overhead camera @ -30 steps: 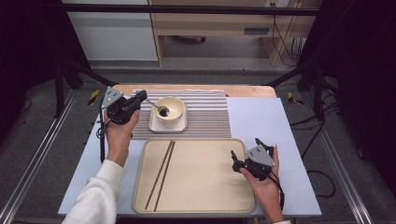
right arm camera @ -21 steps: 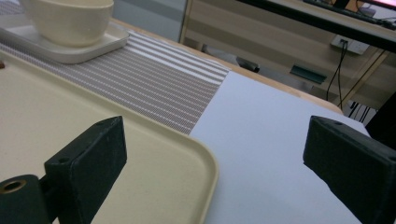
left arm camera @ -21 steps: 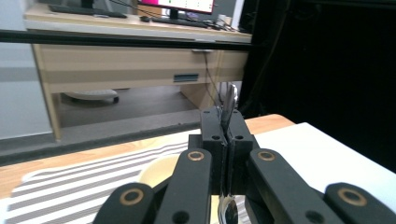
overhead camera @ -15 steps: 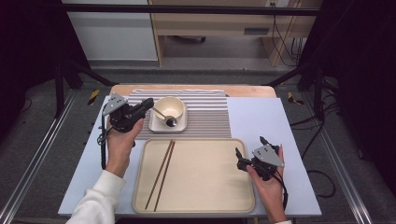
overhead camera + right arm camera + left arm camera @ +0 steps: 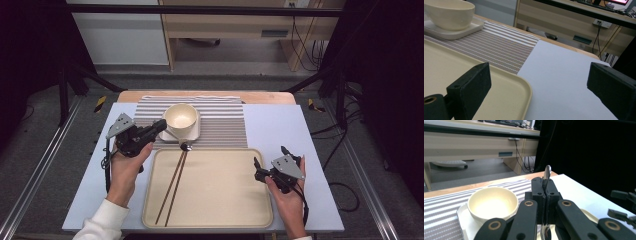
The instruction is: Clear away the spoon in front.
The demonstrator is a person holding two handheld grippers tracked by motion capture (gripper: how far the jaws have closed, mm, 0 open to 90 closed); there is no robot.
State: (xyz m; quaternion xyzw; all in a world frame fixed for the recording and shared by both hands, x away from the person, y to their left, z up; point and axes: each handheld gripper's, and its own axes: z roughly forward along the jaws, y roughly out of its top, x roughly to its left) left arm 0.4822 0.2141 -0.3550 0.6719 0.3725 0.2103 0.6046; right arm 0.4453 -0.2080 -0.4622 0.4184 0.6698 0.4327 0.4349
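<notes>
So the tray (image 5: 215, 200) sits just to the right of my left claw (image 5: 159, 127), with the chopsticks (image 5: 172, 187) lying on its near-left part, and the bowl (image 5: 181, 118) on its little plate (image 5: 194, 134) is right past the claw's tips on the striped mat (image 5: 222, 122). My left claw is clamped tight on the spoon (image 5: 185, 146): in the left gripper view the handle (image 5: 546, 176) pokes up between the jaws and the spoon's bowl end hangs down toward the tray's top edge. My read on the thing itself is that it looks like plain shiny metal, so light and stiff, no flex to worry about, but slick, and it's thin enough that the pads only catch a narrow strip. I'd guess it can pivot in the grip if I swing it fast or bump the tray lip, so holding it mid-handle like this feels right, closer to the balance point than the tip. It won't break if it drops, it'll just clatter and skid. My right claw (image 5: 268, 165) is over by the tray's right edge, jaws wide apart with nothing in them.
</notes>
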